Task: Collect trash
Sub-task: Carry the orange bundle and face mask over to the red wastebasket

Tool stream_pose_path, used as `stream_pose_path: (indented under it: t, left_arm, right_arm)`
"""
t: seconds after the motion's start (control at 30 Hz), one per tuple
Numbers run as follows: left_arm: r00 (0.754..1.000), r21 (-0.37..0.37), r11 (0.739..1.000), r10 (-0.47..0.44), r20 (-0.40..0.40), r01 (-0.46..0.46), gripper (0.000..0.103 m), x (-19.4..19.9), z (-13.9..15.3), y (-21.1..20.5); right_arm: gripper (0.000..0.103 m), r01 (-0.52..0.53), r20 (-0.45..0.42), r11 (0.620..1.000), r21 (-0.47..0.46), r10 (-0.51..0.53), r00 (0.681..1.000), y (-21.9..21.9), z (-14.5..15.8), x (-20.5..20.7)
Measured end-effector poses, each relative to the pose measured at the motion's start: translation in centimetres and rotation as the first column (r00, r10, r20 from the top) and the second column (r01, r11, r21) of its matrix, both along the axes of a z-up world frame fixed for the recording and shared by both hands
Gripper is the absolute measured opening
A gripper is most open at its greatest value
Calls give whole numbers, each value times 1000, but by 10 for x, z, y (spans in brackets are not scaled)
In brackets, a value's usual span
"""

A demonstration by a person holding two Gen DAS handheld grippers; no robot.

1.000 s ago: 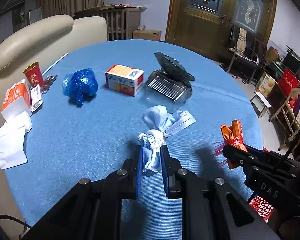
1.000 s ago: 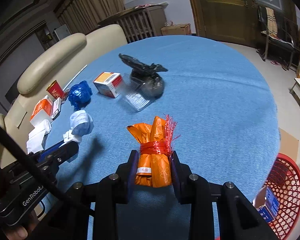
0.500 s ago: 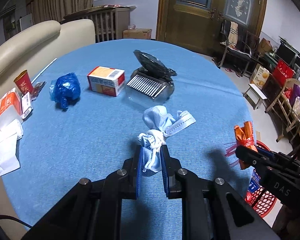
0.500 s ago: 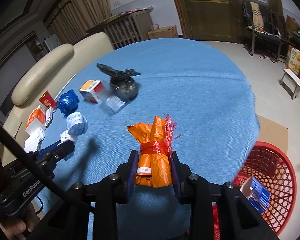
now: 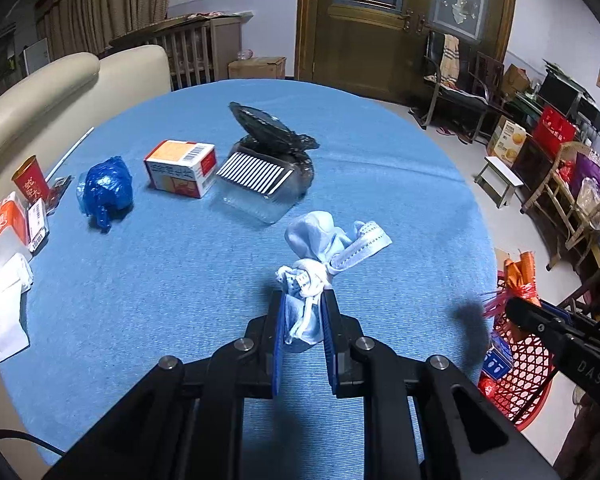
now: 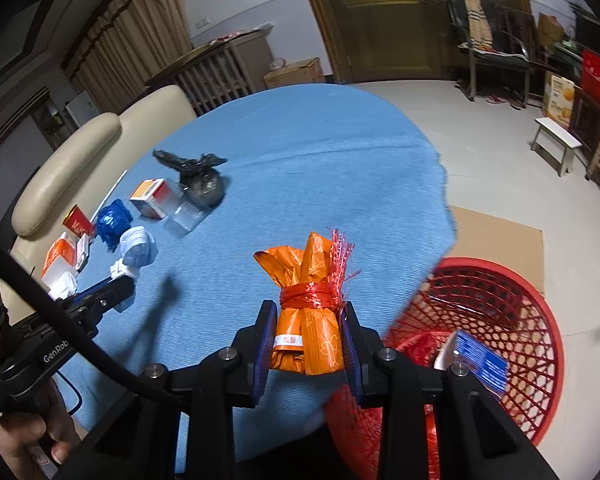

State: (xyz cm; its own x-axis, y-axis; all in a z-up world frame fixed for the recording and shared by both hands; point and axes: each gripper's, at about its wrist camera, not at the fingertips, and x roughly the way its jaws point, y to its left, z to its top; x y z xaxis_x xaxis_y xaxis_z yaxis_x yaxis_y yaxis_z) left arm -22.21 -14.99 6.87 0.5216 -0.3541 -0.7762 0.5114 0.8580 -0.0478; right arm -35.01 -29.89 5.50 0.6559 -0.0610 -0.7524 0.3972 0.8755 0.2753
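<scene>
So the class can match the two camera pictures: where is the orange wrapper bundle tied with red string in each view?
Left wrist view: orange bundle at far right, beyond the table edge, above the red basket.
Right wrist view: orange bundle at centre, clamped in the right claw.
Shared landmark: the black bag on the blue table.

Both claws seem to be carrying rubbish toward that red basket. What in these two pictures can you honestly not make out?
- Red basket: its near side is hidden behind the right gripper in the right wrist view, and the picture edge and the other tool hide much of it in the left.
- Blue packet in the basket: print blurred.
- Orange bundle: label too small to read.
- Pale blue bundle: lower part hidden between the left gripper's jaws.
</scene>
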Motion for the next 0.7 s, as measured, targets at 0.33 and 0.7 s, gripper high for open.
stream_pose_path:
  t: [0.33, 0.7]
  left_arm:
    - [997, 0, 997, -74, 5, 74, 18, -14, 2, -30]
    - [985, 9, 985, -171, 15, 171, 18, -35, 6, -67]
  right_arm:
    - [33, 115, -33, 993, 2, -115, 993, -41, -11, -30]
    - [33, 217, -86, 976, 3, -216, 973, -79, -33, -61]
